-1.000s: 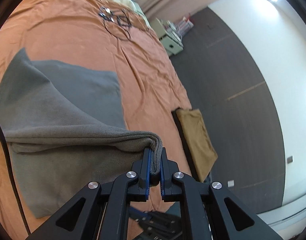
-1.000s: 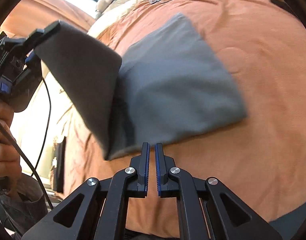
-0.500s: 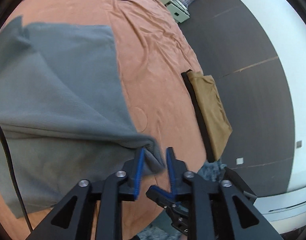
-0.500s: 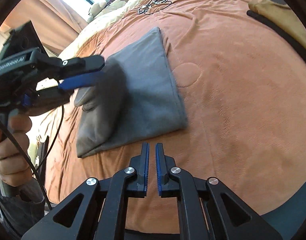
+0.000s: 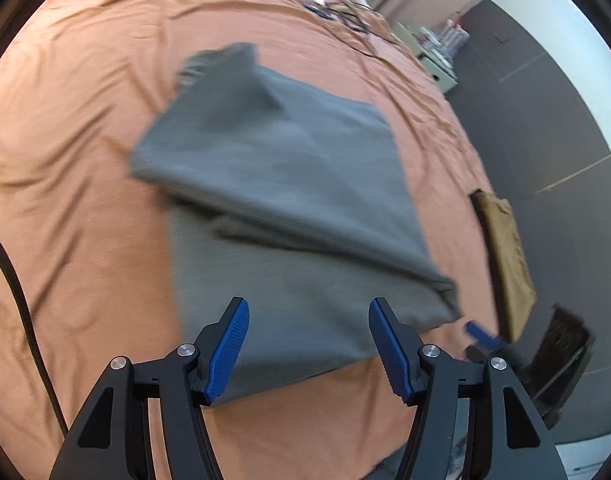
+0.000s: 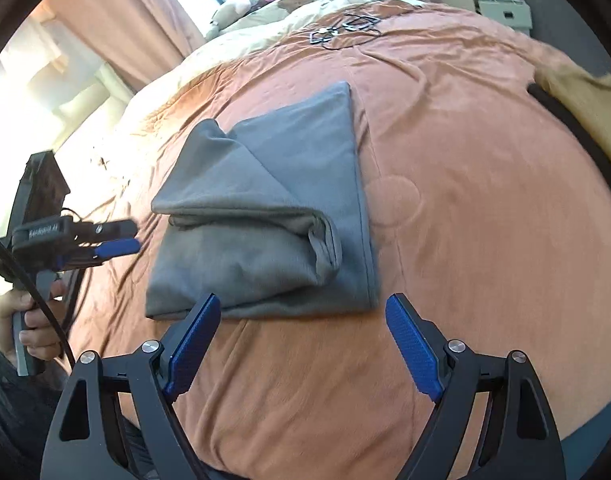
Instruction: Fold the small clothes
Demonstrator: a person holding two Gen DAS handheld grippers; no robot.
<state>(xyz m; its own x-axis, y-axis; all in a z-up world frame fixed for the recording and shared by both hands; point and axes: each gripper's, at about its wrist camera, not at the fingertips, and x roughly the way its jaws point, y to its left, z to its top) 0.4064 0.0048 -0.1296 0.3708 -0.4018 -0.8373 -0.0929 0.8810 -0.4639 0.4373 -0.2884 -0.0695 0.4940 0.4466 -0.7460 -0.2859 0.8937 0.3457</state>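
Grey knit, folded over on itself, the small garment lies flat on the rust-orange bedspread, its top layer laid across the lower one and ending in a rolled lip near the right-hand edge. A second ago that same layer hung from the left gripper, pinched and carried across; now it has been let go, the jaws are opening with nothing between them, and the cloth rests on the bed on its own. The right gripper, which was shut and empty a second ago, is also opening, its blue pads hovering just short of the garment's near hem with only bedspread between them. Judged from how the cloth lies, one fold is down and both tools are free for the next, though the uneven upper layer may want straightening first.

The right wrist view gives the sharper account: the fold's diagonal edge, the bunched lip, and the person's hand holding the left tool off to the side, clear of the fabric. The left wrist view, blurred by motion, shows what the other crops: a tan cloth at the bed's far edge, the dark floor beyond, and a tangle of cable near the pillows.
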